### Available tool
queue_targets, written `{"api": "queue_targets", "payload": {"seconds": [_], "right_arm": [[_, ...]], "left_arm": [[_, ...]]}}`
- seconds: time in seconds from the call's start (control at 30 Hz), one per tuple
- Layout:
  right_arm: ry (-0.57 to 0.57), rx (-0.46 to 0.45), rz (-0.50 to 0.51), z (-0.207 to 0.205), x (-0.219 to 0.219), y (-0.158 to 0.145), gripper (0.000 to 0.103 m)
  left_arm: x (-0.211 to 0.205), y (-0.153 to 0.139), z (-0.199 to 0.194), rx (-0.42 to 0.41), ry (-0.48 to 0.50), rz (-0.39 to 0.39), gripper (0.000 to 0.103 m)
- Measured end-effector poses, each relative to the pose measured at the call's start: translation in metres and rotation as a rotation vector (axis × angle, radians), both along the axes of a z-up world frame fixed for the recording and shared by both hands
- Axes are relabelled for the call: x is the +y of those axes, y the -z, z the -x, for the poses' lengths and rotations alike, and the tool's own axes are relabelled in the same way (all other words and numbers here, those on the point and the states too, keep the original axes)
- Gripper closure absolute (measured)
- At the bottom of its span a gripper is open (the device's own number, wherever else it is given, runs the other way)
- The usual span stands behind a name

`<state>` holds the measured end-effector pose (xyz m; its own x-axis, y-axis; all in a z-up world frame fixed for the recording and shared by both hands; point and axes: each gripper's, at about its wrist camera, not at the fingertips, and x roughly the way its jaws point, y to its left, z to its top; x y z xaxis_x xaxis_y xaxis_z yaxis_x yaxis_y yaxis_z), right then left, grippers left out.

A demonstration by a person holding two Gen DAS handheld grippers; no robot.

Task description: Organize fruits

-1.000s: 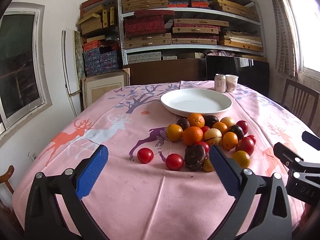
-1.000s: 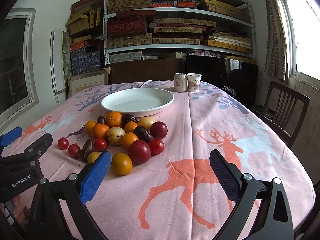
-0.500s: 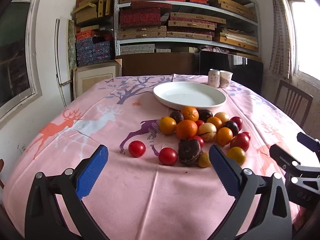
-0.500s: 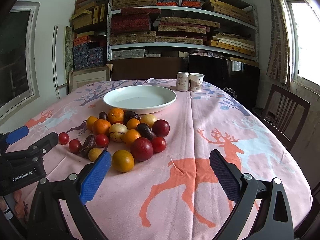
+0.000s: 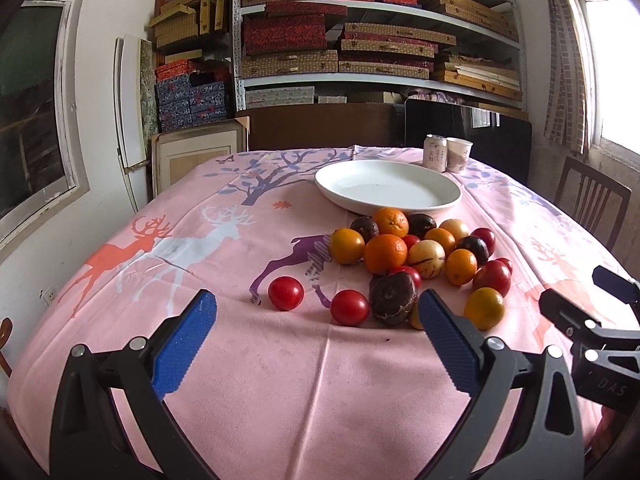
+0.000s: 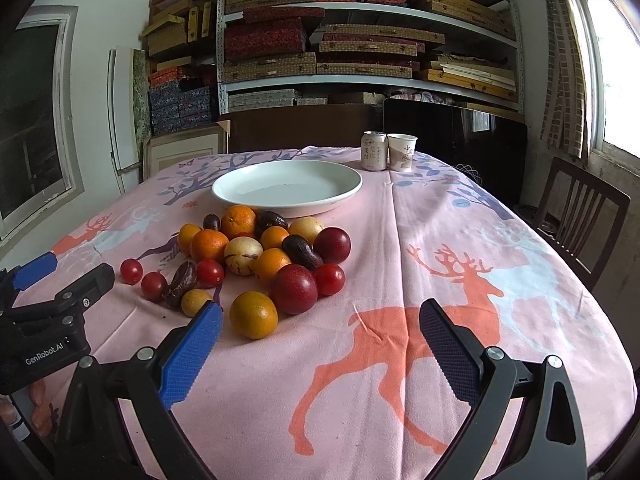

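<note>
A pile of fruits (image 5: pixel 416 256) lies on the pink tablecloth: oranges, red tomatoes, dark passion fruits and pale yellow ones. It also shows in the right wrist view (image 6: pixel 260 256). An empty white plate (image 5: pixel 388 190) (image 6: pixel 288 187) stands just behind the pile. My left gripper (image 5: pixel 316 340) is open and empty, low over the cloth in front of two loose tomatoes (image 5: pixel 285 293). My right gripper (image 6: pixel 320 344) is open and empty, to the right of a yellow-orange fruit (image 6: pixel 253 314). Each gripper shows at the edge of the other's view.
A drink can (image 6: pixel 374 156) and a paper cup (image 6: pixel 402 152) stand behind the plate. A wooden chair (image 6: pixel 576 216) stands at the table's right side. Shelves of boxes (image 5: pixel 360 40) fill the back wall. The table (image 5: pixel 304 400) drops off near both grippers.
Both grippers have tilted and edged slightly toward the fruit pile, which now sits a little lower and closer in both views. Both stay open and empty. No fruit has moved.
</note>
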<state>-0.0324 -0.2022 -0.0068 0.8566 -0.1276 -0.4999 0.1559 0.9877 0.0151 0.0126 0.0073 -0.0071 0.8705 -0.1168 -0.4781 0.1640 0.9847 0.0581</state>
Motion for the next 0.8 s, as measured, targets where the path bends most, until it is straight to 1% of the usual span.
{"api": "queue_targets", "payload": {"seconds": [0.1, 0.17, 0.23, 0.3, 0.33, 0.4, 0.47, 0.53, 0.6, 0.67, 0.7, 0.77, 0.8], "right_arm": [[-0.005, 0.006, -0.014, 0.000, -0.003, 0.000, 0.004], [-0.016, 0.013, -0.020, -0.001, -0.004, 0.001, 0.004], [-0.044, 0.039, -0.020, -0.004, -0.004, 0.002, 0.004], [-0.102, 0.091, -0.008, -0.011, -0.003, 0.003, 0.004], [-0.132, 0.122, 0.006, -0.016, -0.002, 0.003, 0.004], [-0.175, 0.169, 0.047, -0.024, 0.001, 0.004, 0.004], [-0.207, 0.202, 0.103, -0.031, 0.007, 0.004, 0.004], [-0.235, 0.220, 0.129, -0.038, 0.011, 0.004, 0.004], [-0.246, 0.235, 0.106, -0.046, 0.011, 0.004, 0.004], [-0.264, 0.251, 0.041, -0.055, 0.009, 0.005, 0.004], [-0.277, 0.263, 0.017, -0.060, 0.010, 0.006, 0.004], [-0.271, 0.283, 0.020, -0.069, 0.013, 0.009, 0.004], [-0.260, 0.289, 0.029, -0.073, 0.014, 0.011, 0.011]], "left_arm": [[-0.001, 0.002, -0.003, 0.010, -0.010, -0.020, 0.004], [-0.002, 0.004, -0.004, 0.025, 0.009, -0.031, 0.004], [-0.003, 0.004, -0.005, 0.052, 0.066, -0.059, 0.004], [-0.001, 0.005, -0.007, 0.084, 0.120, -0.105, 0.004], [0.000, 0.007, -0.010, 0.112, 0.148, -0.135, 0.004], [0.002, 0.013, -0.018, 0.165, 0.170, -0.188, 0.004], [0.008, 0.020, -0.031, 0.216, 0.168, -0.230, 0.004], [0.015, 0.026, -0.047, 0.262, 0.146, -0.255, 0.004], [0.022, 0.032, -0.064, 0.282, 0.096, -0.272, 0.004], [0.028, 0.036, -0.081, 0.313, 0.053, -0.281, 0.004], [0.030, 0.037, -0.089, 0.331, 0.058, -0.275, 0.004], [0.033, 0.040, -0.102, 0.378, 0.083, -0.250, 0.004], [0.033, 0.040, -0.106, 0.389, 0.100, -0.236, 0.004]]}}
